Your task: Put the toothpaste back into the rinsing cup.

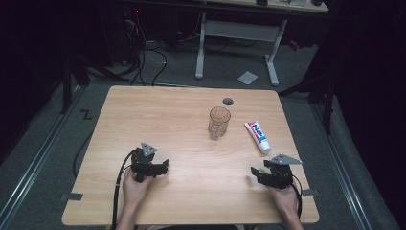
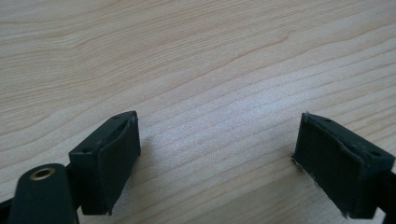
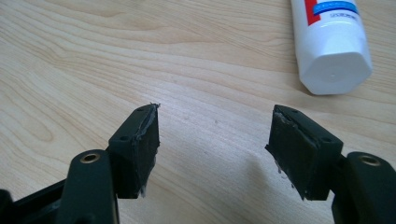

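Nearest the person, both hands rest low over the wooden counter [image 1: 143, 110]. The left tool [image 1: 160, 168] has its jaws spread wide, with bare wood grain between the pads [image 2: 116, 163]. The right tool [image 1: 256, 173] likewise stands spread, nothing between its pads [image 3: 147, 144]. Just beyond the right tool lies the toothpaste tube [image 1: 257, 136], flat on the counter, white cap [image 3: 334, 70] end towards that tool (near, not touching). Farther in, left of the tube, a clear patterned glass [image 1: 219, 122] stands upright. Behind it sits a round grommet [image 1: 228, 101] near the far edge.
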